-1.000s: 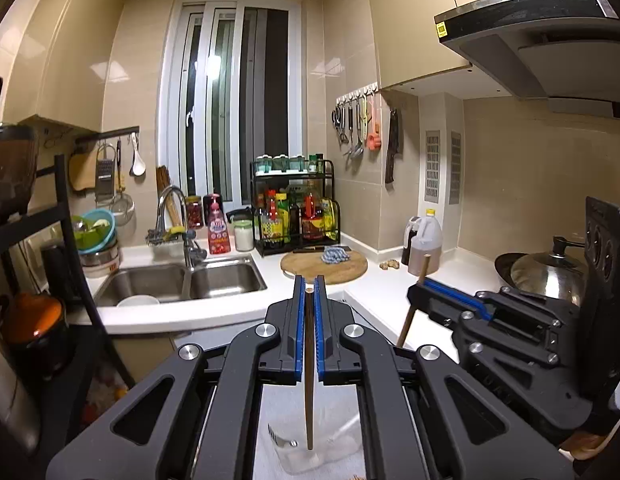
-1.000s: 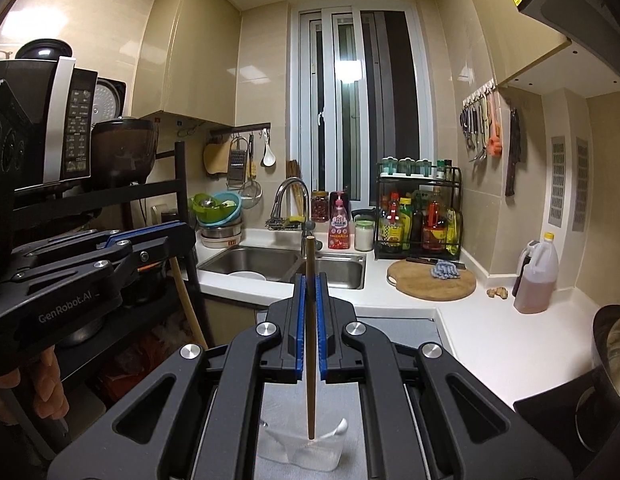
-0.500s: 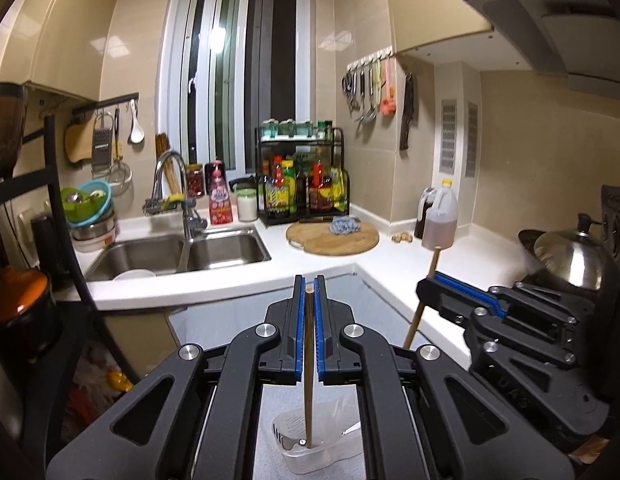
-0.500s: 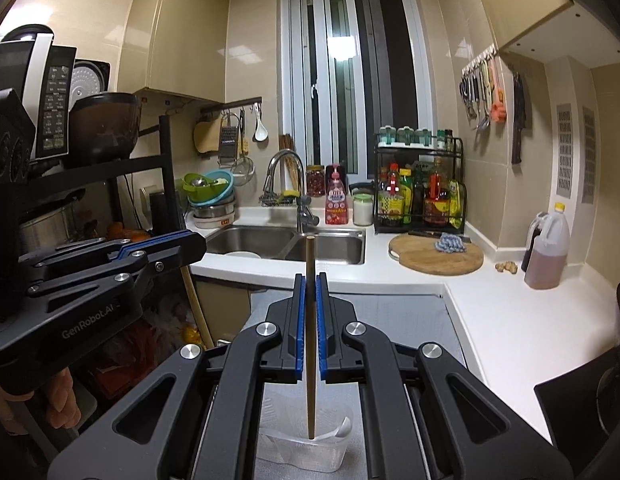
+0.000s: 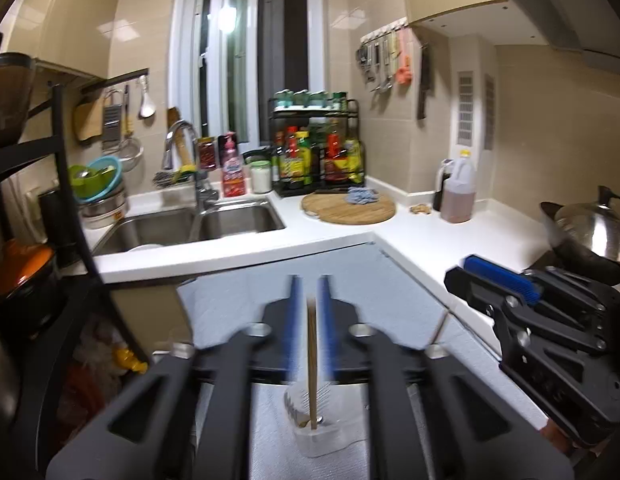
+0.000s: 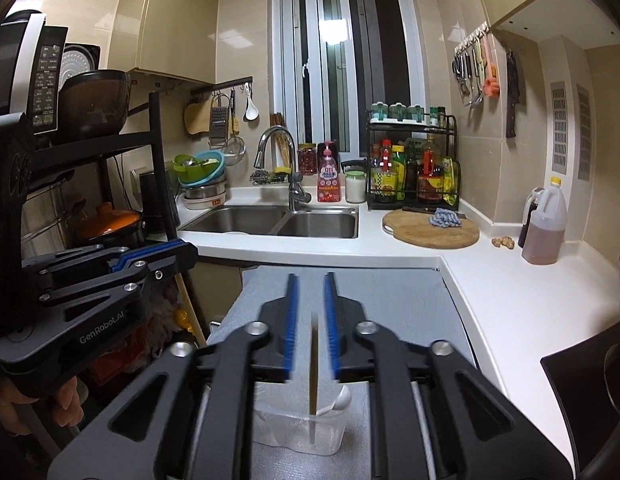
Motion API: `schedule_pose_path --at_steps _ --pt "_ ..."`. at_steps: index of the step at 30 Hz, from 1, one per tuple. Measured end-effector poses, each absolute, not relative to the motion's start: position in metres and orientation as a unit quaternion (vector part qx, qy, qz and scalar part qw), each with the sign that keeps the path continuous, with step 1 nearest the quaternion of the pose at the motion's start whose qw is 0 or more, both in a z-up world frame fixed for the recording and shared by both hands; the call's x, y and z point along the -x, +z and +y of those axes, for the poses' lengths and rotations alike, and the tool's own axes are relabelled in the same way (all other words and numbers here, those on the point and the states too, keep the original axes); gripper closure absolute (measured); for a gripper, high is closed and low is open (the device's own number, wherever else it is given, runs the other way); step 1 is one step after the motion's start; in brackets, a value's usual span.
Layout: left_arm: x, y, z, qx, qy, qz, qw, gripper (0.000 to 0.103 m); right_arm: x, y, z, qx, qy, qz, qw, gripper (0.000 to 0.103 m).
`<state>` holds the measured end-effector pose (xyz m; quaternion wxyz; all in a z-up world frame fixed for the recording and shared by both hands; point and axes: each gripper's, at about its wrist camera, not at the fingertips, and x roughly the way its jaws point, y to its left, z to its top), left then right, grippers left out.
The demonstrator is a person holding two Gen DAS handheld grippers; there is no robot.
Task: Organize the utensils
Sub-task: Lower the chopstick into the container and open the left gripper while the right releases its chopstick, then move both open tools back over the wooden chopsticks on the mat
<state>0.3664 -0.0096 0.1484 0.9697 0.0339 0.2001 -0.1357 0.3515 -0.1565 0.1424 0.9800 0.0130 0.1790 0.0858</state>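
the left hand-held gripper (image 5: 311, 328) is released, its blue pads parted on either side of a wooden chopstick (image 5: 311, 364) that stands upright between them, no pad touching it. the stick's lower end sits in a clear plastic container (image 5: 323, 436) on the grey mat (image 5: 246, 288), beside a fork (image 5: 296, 410). to the right, the right hand-held gripper (image 6: 311, 324) is likewise released around a second chopstick (image 6: 313, 368), upright in a clear container (image 6: 298, 432) with a white spoon (image 6: 338, 400). far behind lie the sink (image 6: 278, 220) and the round cutting board (image 6: 429, 230) on the white worktop (image 6: 509, 292).
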Motion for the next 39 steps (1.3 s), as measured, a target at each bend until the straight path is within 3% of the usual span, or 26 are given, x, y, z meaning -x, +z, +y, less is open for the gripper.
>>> schedule_pose_path --at_steps 1,2,9,21,39 --pt "-0.366 0.147 -0.008 -0.03 -0.124 0.203 0.971 0.025 -0.35 0.14 -0.159 -0.018 0.084 0.181 0.98 0.061" --pt "-0.363 0.147 -0.006 -0.023 -0.106 0.202 0.973 0.019 -0.348 0.139 -0.16 -0.02 0.083 0.182 0.98 0.058" --pt "-0.339 0.134 0.002 -0.024 -0.089 0.208 0.974 0.016 -0.319 0.124 -0.168 -0.023 0.072 0.182 0.98 0.047" --pt "-0.273 0.118 0.011 0.001 -0.081 0.224 0.971 0.016 -0.242 0.11 -0.167 -0.025 0.065 0.177 0.982 0.04" --pt "-0.161 0.055 0.012 0.033 -0.075 0.265 0.961 0.016 -0.131 0.067 -0.173 -0.024 0.036 0.204 0.978 0.039"
